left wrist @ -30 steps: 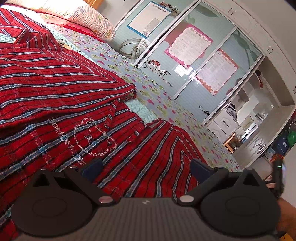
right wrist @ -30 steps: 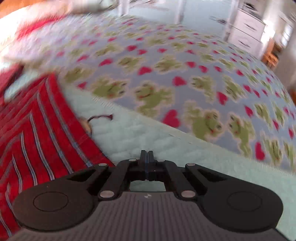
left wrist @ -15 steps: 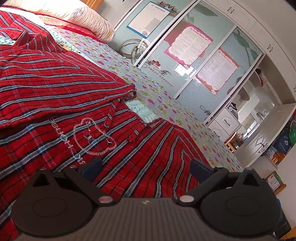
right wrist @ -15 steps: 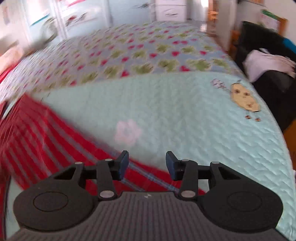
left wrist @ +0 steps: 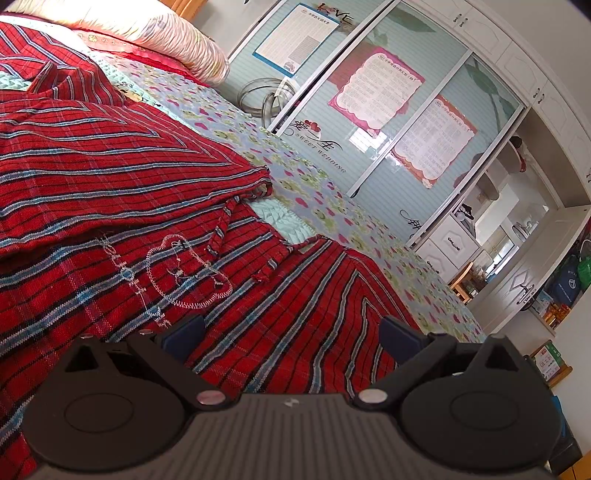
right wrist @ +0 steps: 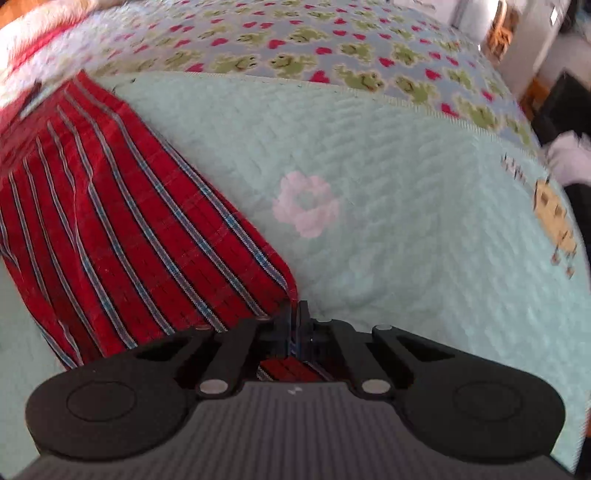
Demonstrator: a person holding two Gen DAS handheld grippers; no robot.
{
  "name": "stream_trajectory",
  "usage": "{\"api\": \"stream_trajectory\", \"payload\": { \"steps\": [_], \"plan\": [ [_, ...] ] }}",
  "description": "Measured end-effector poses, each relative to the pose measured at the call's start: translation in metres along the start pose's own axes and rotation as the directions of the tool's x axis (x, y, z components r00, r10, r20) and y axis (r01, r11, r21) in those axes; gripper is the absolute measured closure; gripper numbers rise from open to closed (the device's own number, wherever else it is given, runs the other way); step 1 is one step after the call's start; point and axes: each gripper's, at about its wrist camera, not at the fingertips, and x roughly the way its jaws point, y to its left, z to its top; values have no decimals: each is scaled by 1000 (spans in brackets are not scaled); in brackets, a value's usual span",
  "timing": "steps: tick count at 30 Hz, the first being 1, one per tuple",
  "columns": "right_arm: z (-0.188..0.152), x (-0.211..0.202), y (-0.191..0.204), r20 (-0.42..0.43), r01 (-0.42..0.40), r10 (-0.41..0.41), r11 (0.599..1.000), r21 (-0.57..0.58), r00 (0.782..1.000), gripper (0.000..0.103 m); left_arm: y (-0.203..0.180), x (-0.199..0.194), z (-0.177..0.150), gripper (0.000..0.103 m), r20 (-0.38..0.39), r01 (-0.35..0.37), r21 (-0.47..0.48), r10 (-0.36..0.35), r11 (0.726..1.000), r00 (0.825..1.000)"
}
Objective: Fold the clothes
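Observation:
A red striped garment [left wrist: 147, 192] with a stitched bear outline lies spread on the bed, partly folded over itself at the upper left. My left gripper [left wrist: 291, 336] hovers low over its lower part, open, nothing between the fingers. In the right wrist view the same red striped garment [right wrist: 122, 236] stretches away to the left, and my right gripper [right wrist: 295, 317] is shut on its near corner. The cloth runs between the pads and shows again beneath them.
The bed carries a mint quilted cover [right wrist: 406, 229] and a frog-and-heart blanket [right wrist: 295, 48]. A pillow [left wrist: 177, 33] lies at the head. Sliding wardrobe doors [left wrist: 369, 110] and white cabinets [left wrist: 517, 280] stand beyond the bed. Dark furniture [right wrist: 569, 110] sits past the bed's right edge.
My right gripper swung to the garment's corner, opened midway, and has now shut on the cloth. The left gripper has stayed in place, open.

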Motion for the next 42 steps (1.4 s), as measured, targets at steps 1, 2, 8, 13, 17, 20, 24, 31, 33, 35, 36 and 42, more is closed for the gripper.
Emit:
{"api": "stream_trajectory", "payload": {
  "steps": [1,2,8,13,17,20,24,31,33,35,36,42],
  "plan": [
    [2,0,-2,10,19,-19,1000,-2,1000,103,0,0,0,0,0,0,0,0,1000,1000],
    [1,-2,-4,22,35,-36,999,12,999,103,0,0,0,0,0,0,1,0,1000,1000],
    [-5,-11,-20,85,132,-141,986,98,986,102,0,0,1,0,-1,1,1,-1,1000,1000],
    [-10,-18,-34,130,207,-230,963,173,964,59,0,0,1,0,-3,1,-1,-1,1000,1000],
    [-53,-66,-68,186,197,-339,825,529,922,45,-1,0,1,0,-3,0,-1,0,1000,1000],
    [-97,-82,-82,158,132,-348,678,723,924,44,-2,0,1,0,-4,0,-1,0,1000,1000],
    [-124,-63,-80,82,122,-303,595,794,950,45,-2,0,1,0,-3,0,-2,0,1000,1000],
    [-120,-40,-76,43,202,-322,686,699,946,82,-2,0,1,0,-4,0,-3,0,1000,1000],
    [-120,-37,-85,35,204,-328,665,719,944,80,-2,0,1,0,-4,0,-2,0,1000,1000],
    [-121,-40,-87,47,186,-321,655,733,946,79,-2,0,1,0,-4,0,-3,0,1000,1000],
    [-122,-43,-88,49,183,-321,652,735,946,76,-2,0,1,0,-5,-1,-3,1,1000,1000],
    [-107,-79,-28,130,274,-498,656,703,858,53,-3,0,2,0,-10,3,2,-3,1000,1000]
  ]
}}
